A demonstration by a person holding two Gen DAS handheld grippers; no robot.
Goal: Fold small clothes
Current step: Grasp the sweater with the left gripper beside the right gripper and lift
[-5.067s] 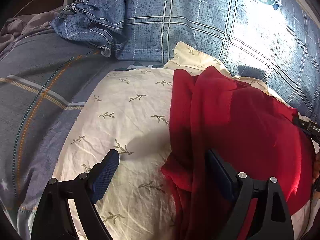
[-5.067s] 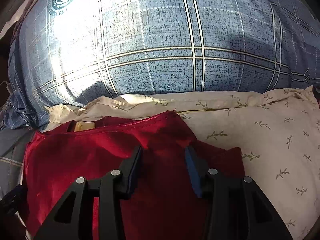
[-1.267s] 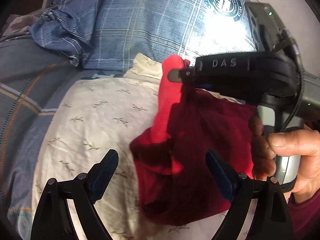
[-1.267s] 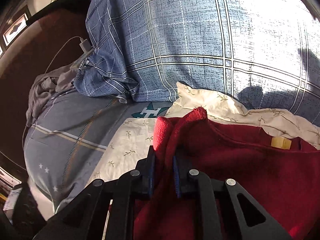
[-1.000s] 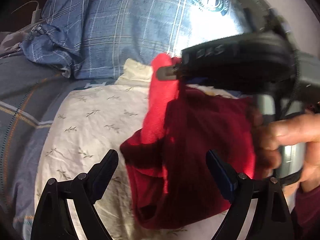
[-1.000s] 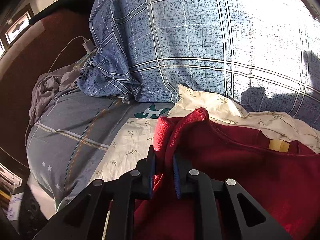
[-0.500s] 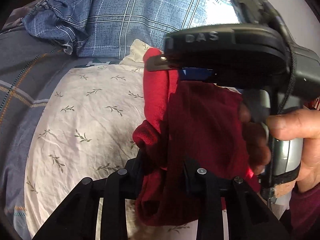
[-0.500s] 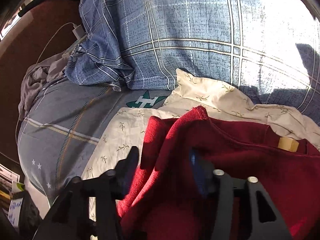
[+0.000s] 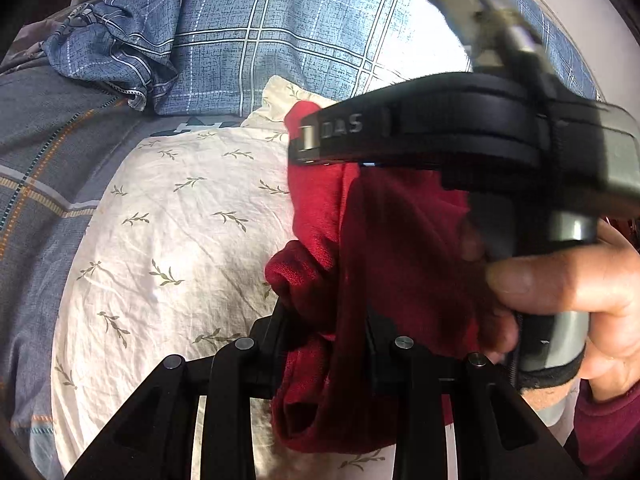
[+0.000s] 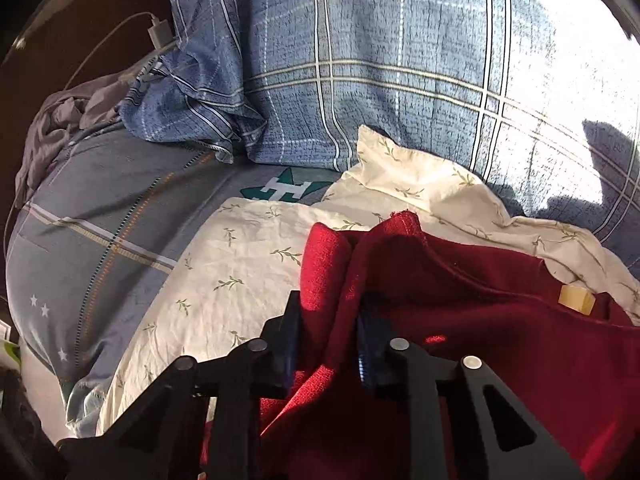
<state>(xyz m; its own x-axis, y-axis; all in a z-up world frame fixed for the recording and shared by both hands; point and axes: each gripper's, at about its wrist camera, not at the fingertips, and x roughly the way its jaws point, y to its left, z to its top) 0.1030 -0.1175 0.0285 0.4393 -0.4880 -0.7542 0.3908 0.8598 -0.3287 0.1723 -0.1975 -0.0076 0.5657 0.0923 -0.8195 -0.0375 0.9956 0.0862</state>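
A small red garment [image 9: 384,264] lies bunched on a cream leaf-print pillow [image 9: 180,232]. My left gripper [image 9: 326,320] is shut on a lower fold of the garment. The right gripper's black body [image 9: 420,136] crosses the left wrist view above it, held in a hand [image 9: 568,280]. In the right wrist view my right gripper [image 10: 328,320] is shut on an upper fold of the red garment [image 10: 480,320], which carries a tan label [image 10: 576,300] at its collar.
A large blue plaid pillow [image 10: 400,60] stands behind the cream pillow [image 10: 240,260]. A grey-blue bedsheet [image 10: 100,220] spreads to the left. A white charger with cable [image 10: 158,32] and a grey cloth [image 10: 68,120] lie at the far left.
My left gripper has shut on the garment's lower fold. My right gripper let go, opened briefly, then shut again on the upper fold.
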